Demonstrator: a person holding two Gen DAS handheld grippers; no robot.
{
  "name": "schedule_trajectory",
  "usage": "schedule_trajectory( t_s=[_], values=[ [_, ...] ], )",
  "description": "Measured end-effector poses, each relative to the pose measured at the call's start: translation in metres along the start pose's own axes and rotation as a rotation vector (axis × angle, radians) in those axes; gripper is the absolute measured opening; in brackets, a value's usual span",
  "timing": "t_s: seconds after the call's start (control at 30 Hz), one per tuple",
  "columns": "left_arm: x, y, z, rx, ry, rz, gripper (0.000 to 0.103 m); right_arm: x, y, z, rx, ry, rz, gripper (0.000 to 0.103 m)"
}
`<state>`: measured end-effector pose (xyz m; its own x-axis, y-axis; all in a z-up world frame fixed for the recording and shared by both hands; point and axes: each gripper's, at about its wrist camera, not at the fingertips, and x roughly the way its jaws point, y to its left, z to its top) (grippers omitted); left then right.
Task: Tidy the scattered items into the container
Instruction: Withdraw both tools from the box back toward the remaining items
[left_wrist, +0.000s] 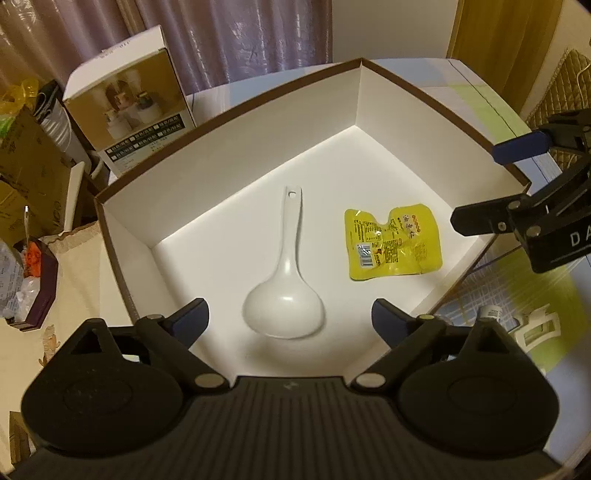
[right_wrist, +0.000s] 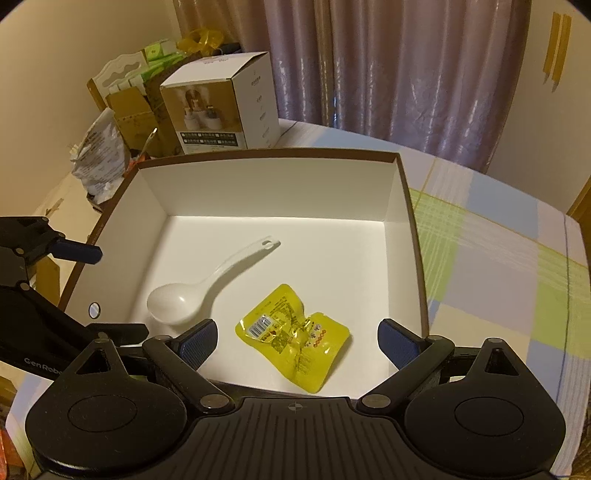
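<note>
A white, brown-rimmed cardboard box (left_wrist: 229, 162) (right_wrist: 391, 192) stands on the table. Inside it lie a white plastic spoon (left_wrist: 286, 284) (right_wrist: 195, 286) and a crumpled yellow snack packet (left_wrist: 393, 242) (right_wrist: 293, 338), apart from each other. My left gripper (left_wrist: 290, 317) is open and empty, hovering over the box's near side above the spoon's bowl. My right gripper (right_wrist: 297, 341) is open and empty, hovering above the packet; it also shows in the left wrist view (left_wrist: 487, 184) at the box's right rim. The left gripper shows in the right wrist view (right_wrist: 92, 291) at the box's left wall.
A white-and-gold product carton (left_wrist: 129, 110) (right_wrist: 221, 107) stands behind the box. Cardboard boxes and bags (left_wrist: 22, 166) (right_wrist: 99, 147) crowd the left. A checked tablecloth (right_wrist: 498, 277) covers the table. A small white bottle and clip (left_wrist: 517, 317) lie right of the box.
</note>
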<state>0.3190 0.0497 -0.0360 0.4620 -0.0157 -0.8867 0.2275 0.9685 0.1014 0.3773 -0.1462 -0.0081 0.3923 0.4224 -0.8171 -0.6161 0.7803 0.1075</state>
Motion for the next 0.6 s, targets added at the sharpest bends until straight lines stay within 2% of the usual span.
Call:
schedule_trajectory(
  t_s=[0.3, 0.6],
  values=[
    [-0.028, -0.009, -0.006, 0.007, -0.051, 0.02, 0.095, -0.03, 0.004, -0.014, 0.038, -0.068, -0.008, 0.098],
    [-0.051, -0.016, -0.021, 0.001, -0.082, 0.034, 0.095, -0.056, 0.015, -0.028, 0.036, -0.131, -0.054, 0.098]
  ],
)
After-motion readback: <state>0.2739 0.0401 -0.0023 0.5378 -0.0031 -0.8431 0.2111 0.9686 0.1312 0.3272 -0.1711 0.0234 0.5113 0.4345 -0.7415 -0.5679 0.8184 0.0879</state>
